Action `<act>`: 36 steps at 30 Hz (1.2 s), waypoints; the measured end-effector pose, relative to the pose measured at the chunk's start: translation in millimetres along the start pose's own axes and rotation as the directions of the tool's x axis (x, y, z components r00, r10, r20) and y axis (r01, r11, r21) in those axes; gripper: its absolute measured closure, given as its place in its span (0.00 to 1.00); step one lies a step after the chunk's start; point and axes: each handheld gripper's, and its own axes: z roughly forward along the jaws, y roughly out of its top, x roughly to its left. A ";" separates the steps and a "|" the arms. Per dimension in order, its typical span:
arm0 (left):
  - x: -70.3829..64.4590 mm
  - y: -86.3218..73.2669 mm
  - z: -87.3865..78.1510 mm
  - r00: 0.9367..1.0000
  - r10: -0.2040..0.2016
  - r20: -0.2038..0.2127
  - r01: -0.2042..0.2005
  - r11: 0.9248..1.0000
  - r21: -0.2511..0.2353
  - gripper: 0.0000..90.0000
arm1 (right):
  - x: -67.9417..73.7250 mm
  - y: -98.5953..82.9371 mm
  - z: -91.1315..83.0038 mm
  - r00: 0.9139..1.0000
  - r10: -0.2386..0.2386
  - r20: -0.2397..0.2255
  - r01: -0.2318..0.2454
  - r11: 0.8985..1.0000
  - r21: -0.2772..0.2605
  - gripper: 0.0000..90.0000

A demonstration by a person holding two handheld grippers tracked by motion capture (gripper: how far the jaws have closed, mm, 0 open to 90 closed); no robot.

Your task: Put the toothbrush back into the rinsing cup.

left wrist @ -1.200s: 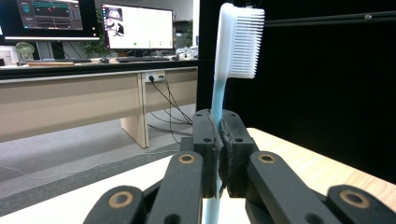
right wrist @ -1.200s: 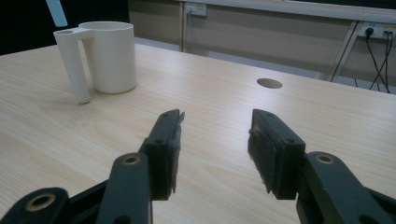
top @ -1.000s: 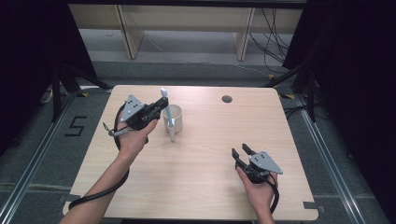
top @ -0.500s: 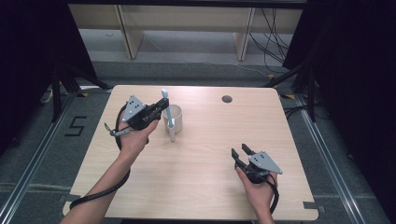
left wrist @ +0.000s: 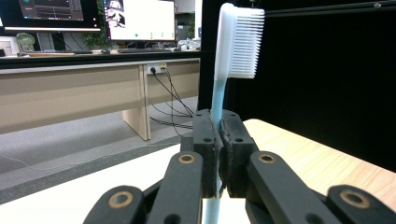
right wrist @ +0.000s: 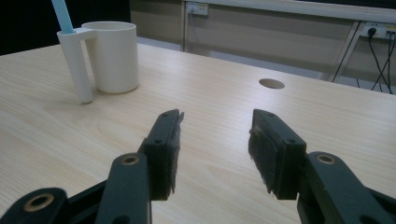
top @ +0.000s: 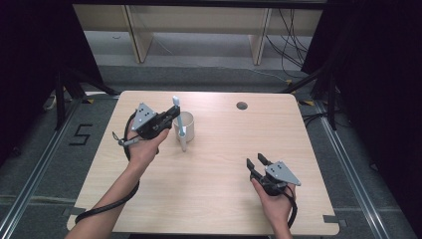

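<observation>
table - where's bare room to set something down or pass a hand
Free: the table between both grippers, and the far right around the round hole. Crowded: far left, where the left gripper holds the toothbrush by the mug.

Bare table (top: 214, 184) lies between the hands; only the cup (top: 185, 126) and toothbrush (top: 177, 119) stand upright.

Both grippers are black, with brass-ringed pivots on the jaws, a grey three-cornered plate on top, and trailing black cables.
</observation>
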 end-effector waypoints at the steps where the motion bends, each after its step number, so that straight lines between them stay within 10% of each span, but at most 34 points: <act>1: 0.0 0.0 0.0 1.000 0.000 0.000 0.000 1.000 0.000 0.95 | 0.0 0.0 0.0 1.000 0.000 0.000 0.000 1.000 0.000 0.60; 36: -0.7 -24.8 4.8 1.000 0.007 -0.003 -0.007 0.999 0.035 0.95 | 1.5 -1.9 0.6 1.000 -0.008 0.009 0.007 1.000 0.024 0.59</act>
